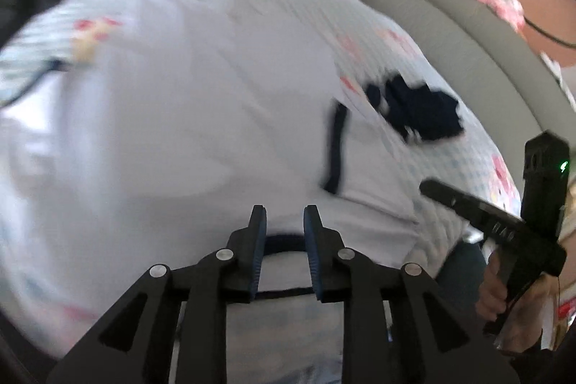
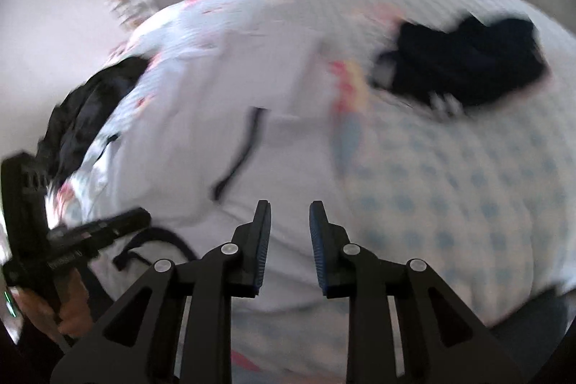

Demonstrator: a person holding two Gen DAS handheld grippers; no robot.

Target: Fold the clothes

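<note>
A white garment with dark navy trim [image 1: 162, 139] lies spread on the bed; it also shows in the right wrist view [image 2: 201, 146]. My left gripper [image 1: 285, 215] is open and empty, its fingers just above the garment's near edge and navy-trimmed hem. My right gripper [image 2: 289, 209] is open and empty over the garment's right side. The right gripper shows at the right of the left wrist view [image 1: 428, 186], and the left gripper at the left of the right wrist view [image 2: 144, 215]. Both views are blurred.
A folded navy item [image 1: 417, 110] lies on the checked floral bedsheet [image 2: 468, 197] to the right, also in the right wrist view [image 2: 468, 63]. A black garment pile [image 2: 90, 107] sits at the left. A grey padded bed edge [image 1: 468, 38] runs along the right.
</note>
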